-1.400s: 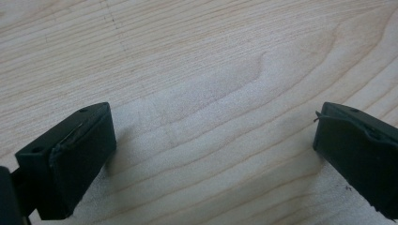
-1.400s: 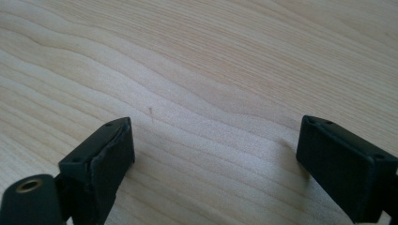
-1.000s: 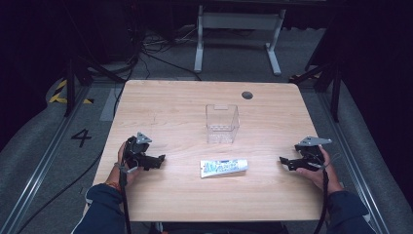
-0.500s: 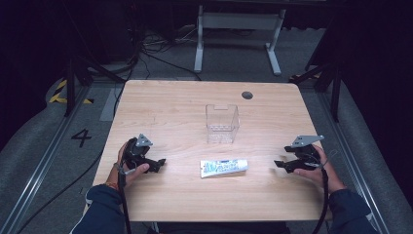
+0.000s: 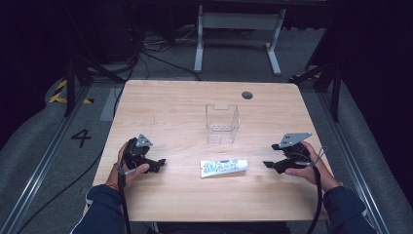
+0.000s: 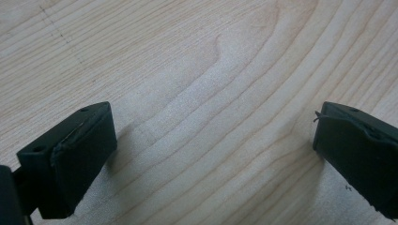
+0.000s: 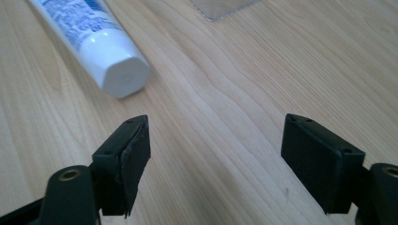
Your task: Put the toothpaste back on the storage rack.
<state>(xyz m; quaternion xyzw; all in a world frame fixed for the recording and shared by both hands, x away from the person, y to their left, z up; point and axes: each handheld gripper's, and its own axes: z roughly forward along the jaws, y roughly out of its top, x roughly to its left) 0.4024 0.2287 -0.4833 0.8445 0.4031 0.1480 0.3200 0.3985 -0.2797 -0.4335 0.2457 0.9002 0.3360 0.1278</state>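
A white toothpaste tube (image 5: pixel 224 167) with blue print lies flat on the wooden table (image 5: pixel 170 102), near its front middle. Its white cap end (image 7: pixel 122 77) points toward my right gripper (image 5: pixel 267 164). That gripper hovers a short way right of the tube. Its jaws (image 7: pixel 216 154) have just been closing a little but still stand apart, with only bare wood between them. A clear plastic box (image 5: pixel 222 124) stands upright just behind the tube. My left gripper (image 5: pixel 159 163) rests at the front left, aimed toward the tube. It is open (image 6: pixel 211 154) over bare wood.
A dark round grommet (image 5: pixel 247 95) sits in the table's far right part. Beyond the table stand a white metal frame (image 5: pixel 238 22) and cables on the dark floor. A corner of the clear box (image 7: pixel 225 7) is at the top of the right gripper view.
My right gripper has moved left toward the tube's cap and lifted slightly off the table. The left gripper, the tube and the box have stayed where they were.
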